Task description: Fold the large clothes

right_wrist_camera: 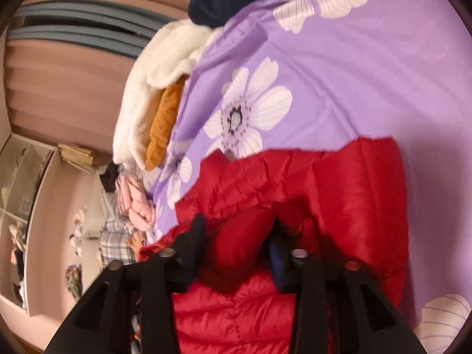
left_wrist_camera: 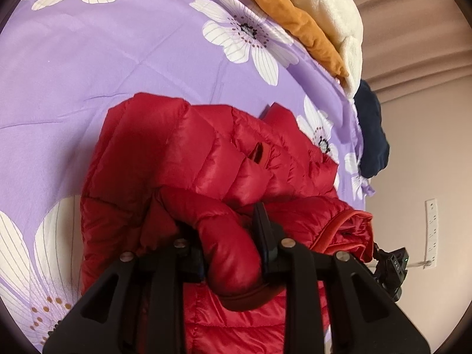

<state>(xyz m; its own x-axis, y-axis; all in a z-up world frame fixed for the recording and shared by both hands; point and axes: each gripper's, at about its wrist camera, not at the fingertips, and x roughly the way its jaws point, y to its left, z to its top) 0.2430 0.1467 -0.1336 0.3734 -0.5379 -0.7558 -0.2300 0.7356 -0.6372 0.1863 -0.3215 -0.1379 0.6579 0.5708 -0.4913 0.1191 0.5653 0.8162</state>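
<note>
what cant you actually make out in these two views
- Left wrist view: the red jacket runs under the left claw and off the bottom edge, so its lower part is hidden.
- Right wrist view: the right claw covers the fold between its fingers; shelf items at left are too small and blurred.

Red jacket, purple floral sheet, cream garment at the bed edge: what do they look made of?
Red jacket: looks like thin glossy nylon or polyester over padding; it shines, and stitched channels puff up. Purple floral sheet: smooth matte woven fabric, perhaps cotton or microfibre; it shows soft fold creases and no sheen. Cream garment: fuzzy fleece or sherpa pile, seemingly; its surface is nubbly.
</note>
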